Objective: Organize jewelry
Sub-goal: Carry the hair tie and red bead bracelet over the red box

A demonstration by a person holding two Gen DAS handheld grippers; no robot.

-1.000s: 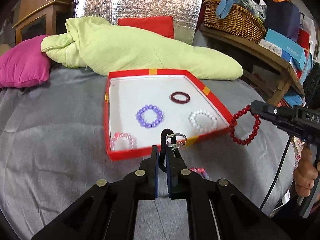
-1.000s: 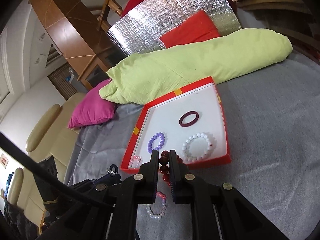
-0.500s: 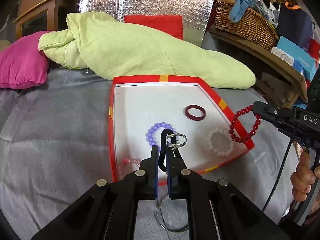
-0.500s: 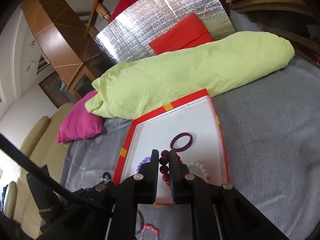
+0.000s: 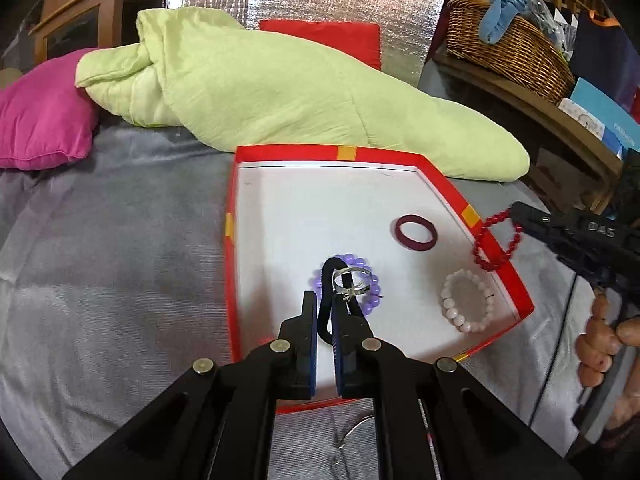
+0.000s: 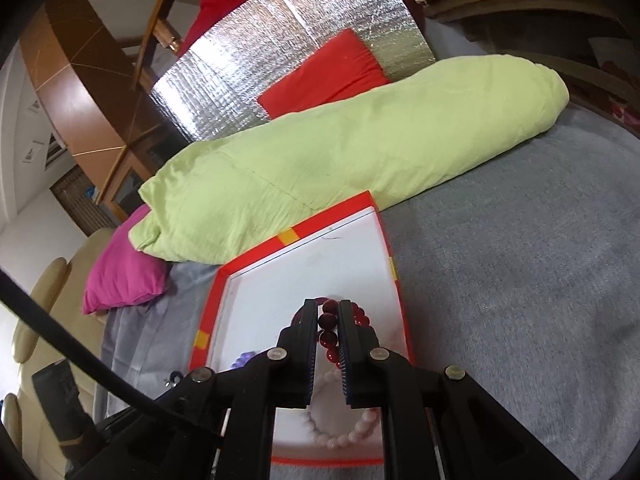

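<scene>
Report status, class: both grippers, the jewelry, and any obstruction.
Left gripper shut on black cord with ring. Right gripper shut on red bead bracelet. Both over red tray. Nothing blocking.

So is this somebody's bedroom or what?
Probably a room in a home, maybe a bedroom or living room. A grey blanket covers a soft surface with a pink cushion and a green quilt, and a wicker basket holds clothes.
</scene>
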